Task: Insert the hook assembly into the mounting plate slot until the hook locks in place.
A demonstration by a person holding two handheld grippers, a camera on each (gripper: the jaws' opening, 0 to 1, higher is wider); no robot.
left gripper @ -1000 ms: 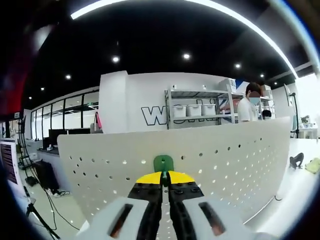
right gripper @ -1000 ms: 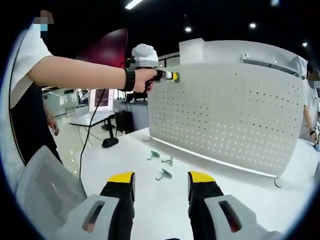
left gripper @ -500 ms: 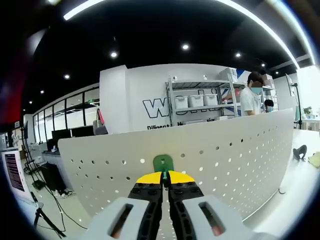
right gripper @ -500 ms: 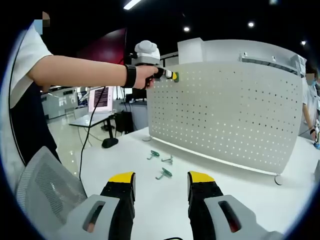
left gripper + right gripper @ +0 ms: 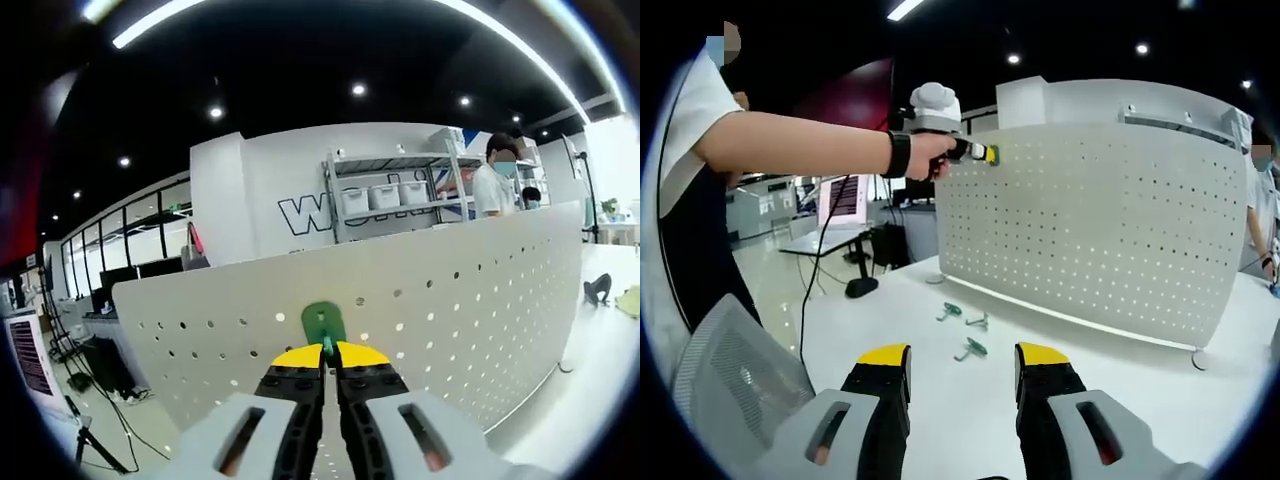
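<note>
In the left gripper view the left gripper [image 5: 329, 352] has its yellow-tipped jaws pressed together on the stem of a green hook [image 5: 323, 323], whose rounded green tab stands up just past the tips. The tab lies against the upper rows of the white perforated mounting plate [image 5: 470, 300], near its top edge; whether the hook's prongs are actually seated in the holes is hard to tell from here. Beyond the plate stand a metal shelf rack [image 5: 385, 195] with white bins and a person [image 5: 496, 180] beside it.

In the right gripper view the right gripper [image 5: 962, 362] has its jaws spread wide with nothing between them, hovering over the white table [image 5: 890, 325]. On the table past the tips lie three spare hooks [image 5: 966, 329], close together and in front of the plate's foot. The mounting plate [image 5: 1110, 230] stands upright on the table. At its upper left corner the left gripper [image 5: 985, 153] is held by the person's hand [image 5: 925, 155], a dark band on the wrist, with the yellow tips and a speck of green touching the plate's face.
</note>
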